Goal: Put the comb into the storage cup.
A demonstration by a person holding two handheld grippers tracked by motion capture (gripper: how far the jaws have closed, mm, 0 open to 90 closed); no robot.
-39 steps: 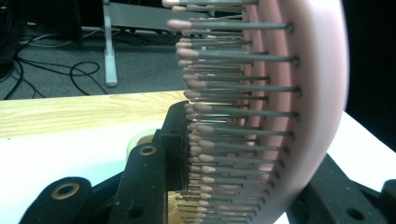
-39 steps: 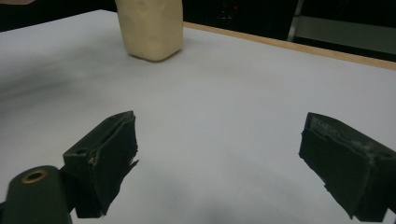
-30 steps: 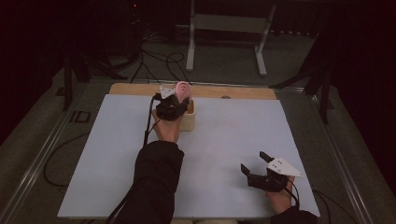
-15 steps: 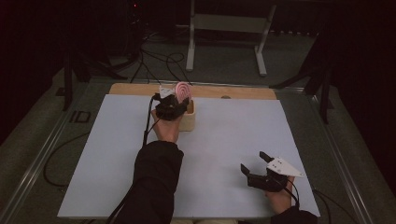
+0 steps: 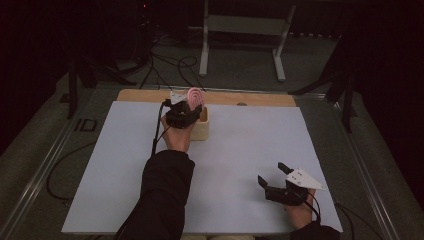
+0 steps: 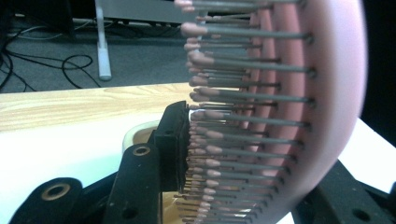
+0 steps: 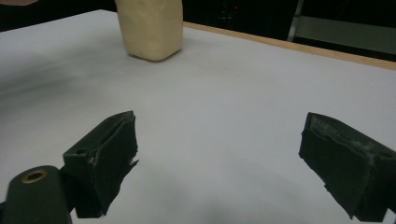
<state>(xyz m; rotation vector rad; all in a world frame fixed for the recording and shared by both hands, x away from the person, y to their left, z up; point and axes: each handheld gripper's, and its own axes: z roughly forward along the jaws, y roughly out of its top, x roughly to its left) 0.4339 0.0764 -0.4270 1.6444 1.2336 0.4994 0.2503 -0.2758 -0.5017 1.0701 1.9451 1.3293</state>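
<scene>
The left gripper [image 5: 187, 111] is clamped on a pink hairbrush [image 5: 195, 98]; its jaws have just been easing apart slightly, with the brush between them. In the left gripper view one pad presses the bristles [image 6: 233, 140]. The brush stands upright over a cream holder [image 5: 200, 127], apparently inside it, though the gripper hides the join. Well apart, the right gripper [image 5: 272, 180] rests spread wide and empty on the white table [image 5: 250, 140].

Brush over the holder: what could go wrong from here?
The left gripper pinches the pink brush across its bristles, so it may tilt or slip. The jaws have just been opening slightly, with the brush between them; it could drop askew. The holder looks light and nothing steadies it, while the right gripper sits far away, open.
</scene>
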